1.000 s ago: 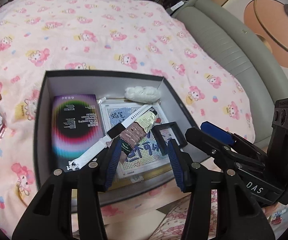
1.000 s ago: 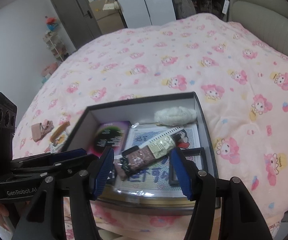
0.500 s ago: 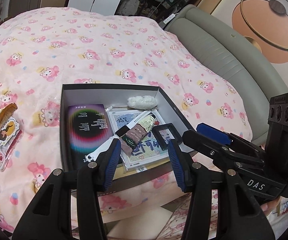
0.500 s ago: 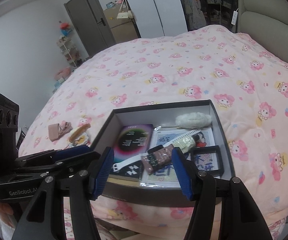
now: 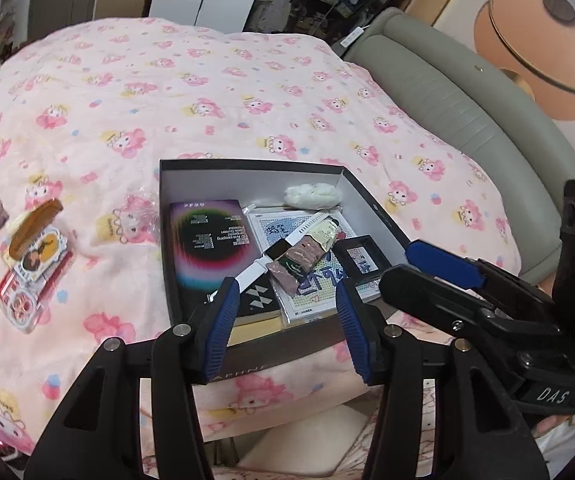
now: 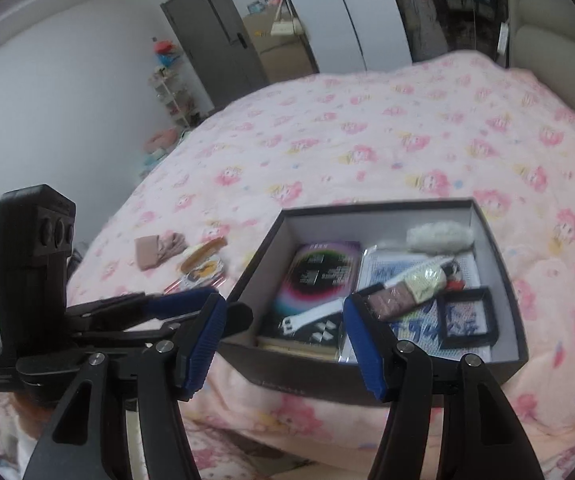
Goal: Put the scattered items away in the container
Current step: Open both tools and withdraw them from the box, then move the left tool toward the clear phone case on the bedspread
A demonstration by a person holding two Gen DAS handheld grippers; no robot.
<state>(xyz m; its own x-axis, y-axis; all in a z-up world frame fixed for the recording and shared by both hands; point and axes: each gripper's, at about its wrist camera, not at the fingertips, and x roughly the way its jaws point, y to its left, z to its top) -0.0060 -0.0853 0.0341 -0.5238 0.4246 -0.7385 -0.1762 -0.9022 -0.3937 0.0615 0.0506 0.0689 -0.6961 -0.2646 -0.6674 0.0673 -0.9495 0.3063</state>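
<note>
Left of the box (image 5: 247, 168), on the bed (image 5: 207, 92), the comb (image 5: 33, 226) lies slantwise, nearer the left gripper (image 5: 283, 328), its fingers wide and empty; the right gripper (image 6: 283, 344), also empty, is opening.

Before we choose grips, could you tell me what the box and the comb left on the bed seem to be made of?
Box: likely rigid cardboard, matte dark outside, pale inside, with thin straight walls. Comb: probably wood, possibly plastic; warm brown with a slight sheen.
</note>
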